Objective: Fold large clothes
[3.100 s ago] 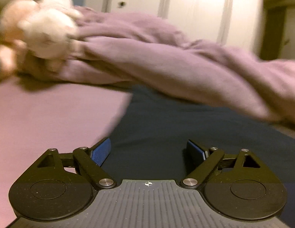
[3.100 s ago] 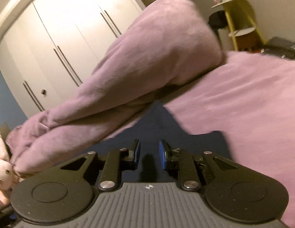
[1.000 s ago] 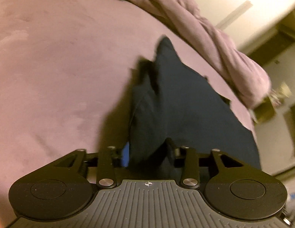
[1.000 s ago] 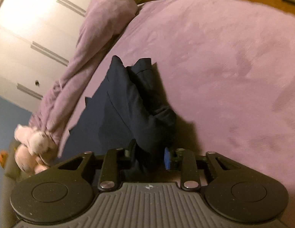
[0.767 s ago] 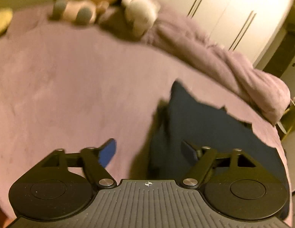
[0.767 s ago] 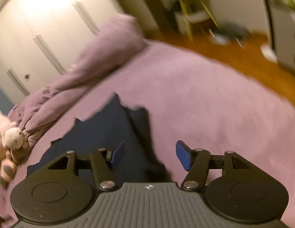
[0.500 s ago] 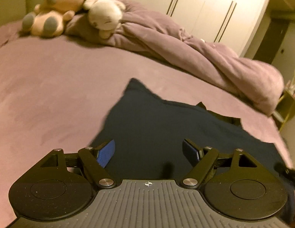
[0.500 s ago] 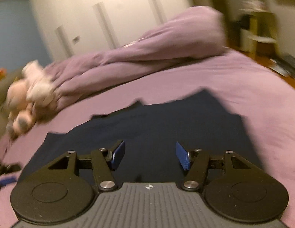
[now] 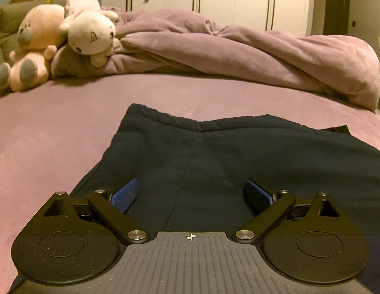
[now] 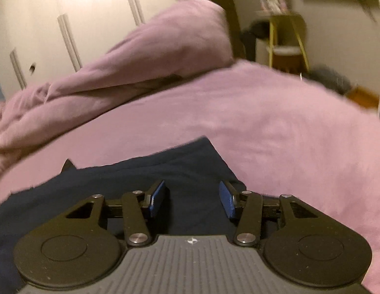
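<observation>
A dark navy garment lies flat on the purple bed, its waistband edge toward the far side. My left gripper is open and empty, low over the garment's near left part. In the right wrist view the same garment lies under my right gripper, which is open and empty over the garment's right corner. The near edge of the garment is hidden under both grippers.
A bunched purple duvet lies along the far side of the bed. Two plush toys sit at the far left. White wardrobe doors stand behind. A yellow side table stands past the bed's right end.
Both grippers were shut on the lifted garment a second ago, then opened and let it go. The garment now lies spread flat. Both grippers have dropped low over its near part.
</observation>
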The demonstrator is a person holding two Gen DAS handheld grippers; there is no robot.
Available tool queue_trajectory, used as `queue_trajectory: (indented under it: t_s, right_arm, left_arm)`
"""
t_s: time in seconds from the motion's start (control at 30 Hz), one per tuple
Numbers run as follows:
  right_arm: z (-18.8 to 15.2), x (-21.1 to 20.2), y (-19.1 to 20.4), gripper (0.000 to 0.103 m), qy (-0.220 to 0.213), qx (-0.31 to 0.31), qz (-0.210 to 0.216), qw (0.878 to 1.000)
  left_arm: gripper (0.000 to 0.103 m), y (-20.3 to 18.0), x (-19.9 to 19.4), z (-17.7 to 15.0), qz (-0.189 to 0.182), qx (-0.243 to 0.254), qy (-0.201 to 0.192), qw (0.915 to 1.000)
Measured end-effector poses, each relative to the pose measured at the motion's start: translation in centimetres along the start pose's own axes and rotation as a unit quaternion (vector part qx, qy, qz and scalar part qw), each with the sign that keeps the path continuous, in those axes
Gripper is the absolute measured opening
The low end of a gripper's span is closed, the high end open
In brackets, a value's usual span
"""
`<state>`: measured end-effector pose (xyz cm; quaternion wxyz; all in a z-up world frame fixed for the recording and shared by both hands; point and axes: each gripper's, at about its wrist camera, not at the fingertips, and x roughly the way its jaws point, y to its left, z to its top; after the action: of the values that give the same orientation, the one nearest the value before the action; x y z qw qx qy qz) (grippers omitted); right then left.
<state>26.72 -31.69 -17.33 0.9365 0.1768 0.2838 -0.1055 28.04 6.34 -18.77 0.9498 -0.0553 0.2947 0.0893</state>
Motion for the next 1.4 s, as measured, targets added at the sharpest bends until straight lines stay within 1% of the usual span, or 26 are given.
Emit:
queue_trajectory:
  t_s: [0.1,0.2,0.23,0.3,0.4,0.47,0.57,0.67,0.77,0.8,0.9,0.97,1.03,1.07,1.1,1.13,1.2,1.23,1.33,1.37,1.4]
  right_arm:
    - [0.0,0.1,0.9,0.050,0.002,-0.021,-0.012,1.000]
    - [0.3,-0.5,1.5,0.054,0.012,-0.022,-0.013,1.000]
    - [0.6,-1.3,2.0,0.055,0.020,-0.031,-0.017,0.999]
    - [0.4,-4.0,3.0,0.055,0.015,-0.066,-0.013,0.998]
    - [-1.7,-8.3,4.8,0.056,0.015,-0.124,0.028,0.992]
    - [-3.7,-11.3,5.1,0.058,0.012,-0.145,0.040,0.989]
    - [-6.1,-14.4,4.8,0.065,0.018,-0.155,0.029,0.987]
    - [-7.9,-16.2,4.0,0.066,0.025,-0.153,0.017,0.988]
    - [-9.0,-17.4,3.8,0.067,0.020,-0.185,0.010,0.983]
    - [-9.1,-17.6,3.7,0.069,0.021,-0.189,0.009,0.982]
    - [-9.0,-17.8,3.2,0.073,0.025,-0.176,0.011,0.984]
    - [-9.0,-17.6,3.0,0.075,0.029,-0.169,0.010,0.985]
    - [-9.4,-17.5,3.1,0.079,0.023,-0.177,0.010,0.984]
    - [-9.6,-17.6,3.2,0.081,0.016,-0.181,0.011,0.983]
    - [-9.8,-17.7,3.2,0.084,0.011,-0.181,0.016,0.983]
    - [-10.1,-17.8,3.2,0.085,0.006,-0.181,0.019,0.983]
    - [-10.4,-18.0,3.3,0.085,0.000,-0.183,0.018,0.983]
    - [-10.4,-18.1,3.3,0.085,0.000,-0.179,0.018,0.984]
    - [-10.1,-18.9,4.1,0.084,0.006,-0.177,0.017,0.984]
    - [-9.9,-19.4,4.4,0.082,0.004,-0.177,0.024,0.984]
    - [-9.8,-19.8,4.9,0.076,0.004,-0.180,0.032,0.983]
  left_arm:
    - [0.099,-0.2,-0.2,0.3,0.003,0.006,0.004,1.0000]
    - [0.099,-0.5,-1.1,0.6,0.018,0.019,0.016,0.9995]
    - [0.099,-0.6,-1.4,0.7,0.024,0.021,0.023,0.9992]
    - [0.099,-0.6,-2.8,0.6,0.031,0.034,0.028,0.9986]
    - [0.099,-0.1,-4.7,0.1,0.028,0.043,0.030,0.9983]
    - [0.099,0.5,-6.0,-0.2,0.022,0.033,0.034,0.9986]
    - [0.099,1.4,-7.7,-0.4,0.015,0.032,0.042,0.9985]
    - [0.099,2.0,-9.4,-0.6,0.009,0.034,0.056,0.9978]
    - [0.098,2.5,-11.8,-1.6,0.003,0.042,0.073,0.9964]
    - [0.098,2.7,-12.7,-2.2,-0.001,0.045,0.076,0.9961]
    - [0.099,3.8,-15.8,-4.5,-0.015,0.043,0.081,0.9957]
    - [0.099,4.9,-17.5,-6.1,-0.018,0.030,0.093,0.9951]
    - [0.098,6.0,-18.5,-7.3,-0.027,0.009,0.113,0.9932]
    - [0.098,6.8,-18.5,-7.9,-0.035,-0.010,0.130,0.9908]
    - [0.098,7.6,-18.5,-8.4,-0.052,-0.033,0.146,0.9873]
    - [0.098,8.3,-18.3,-8.8,-0.067,-0.058,0.155,0.9839]
    - [0.097,10.0,-17.8,-9.1,-0.081,-0.120,0.165,0.9757]
    - [0.097,10.7,-17.4,-9.1,-0.090,-0.152,0.169,0.9698]
    - [0.096,12.4,-16.1,-9.0,-0.137,-0.244,0.168,0.9455]
    - [0.096,12.7,-15.8,-9.0,-0.148,-0.262,0.161,0.9399]
    - [0.096,12.9,-15.4,-9.0,-0.159,-0.276,0.153,0.9355]
